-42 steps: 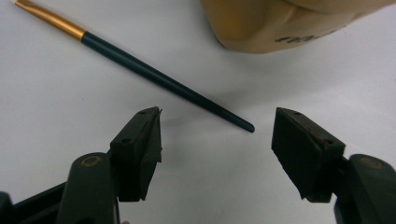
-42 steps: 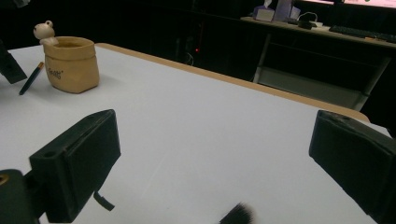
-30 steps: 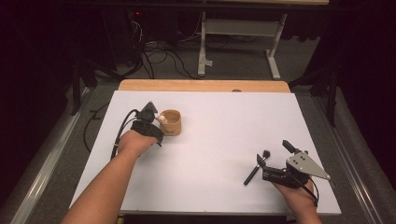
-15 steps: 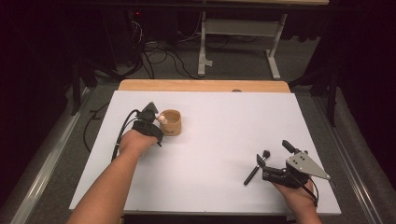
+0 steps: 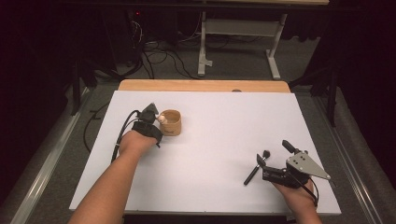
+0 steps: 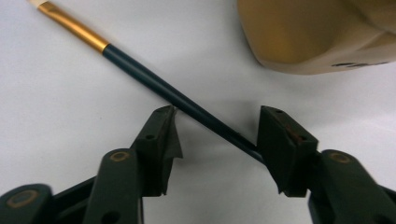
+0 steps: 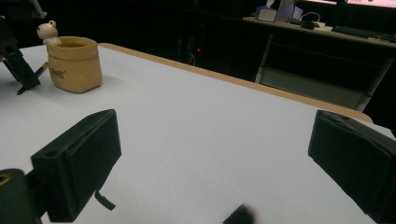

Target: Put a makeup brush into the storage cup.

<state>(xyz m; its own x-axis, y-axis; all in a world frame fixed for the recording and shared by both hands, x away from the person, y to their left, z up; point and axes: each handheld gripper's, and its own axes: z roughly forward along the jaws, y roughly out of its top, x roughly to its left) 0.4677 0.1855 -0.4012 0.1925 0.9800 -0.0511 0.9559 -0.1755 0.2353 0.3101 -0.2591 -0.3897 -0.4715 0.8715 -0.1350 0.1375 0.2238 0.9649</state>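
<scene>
The left gripper (image 6: 212, 135) sits at the far left of the white table (image 5: 219, 135), right beside a small tan cup (image 5: 170, 122) with a little toy bear (image 7: 46, 30) on its rim. Seen from the left gripper view, a thin paintbrush (image 6: 140, 70) lies flat on the table. It has a dark blue handle, a gold band and a pale tip. The handle runs between the two black jaws, and the jaws have just been closing in on it. They are about half way shut now. One jaw looks like it touches the handle's end, but the other jaw is not on it, so the brush is not pinched yet. The hand has not moved in the last second; just the jaws have. This looks like the start of a pick-up: the jaws need to close a bit more before the brush can be lifted, maybe to go in the cup. The brush is thin and lies slanted, so it could slip or roll away. The right gripper (image 5: 275, 161) rests at the near right of the table, with its jaws spread wide and nothing in them. A black brush (image 5: 256, 168) lies just beside it on the left.
</scene>
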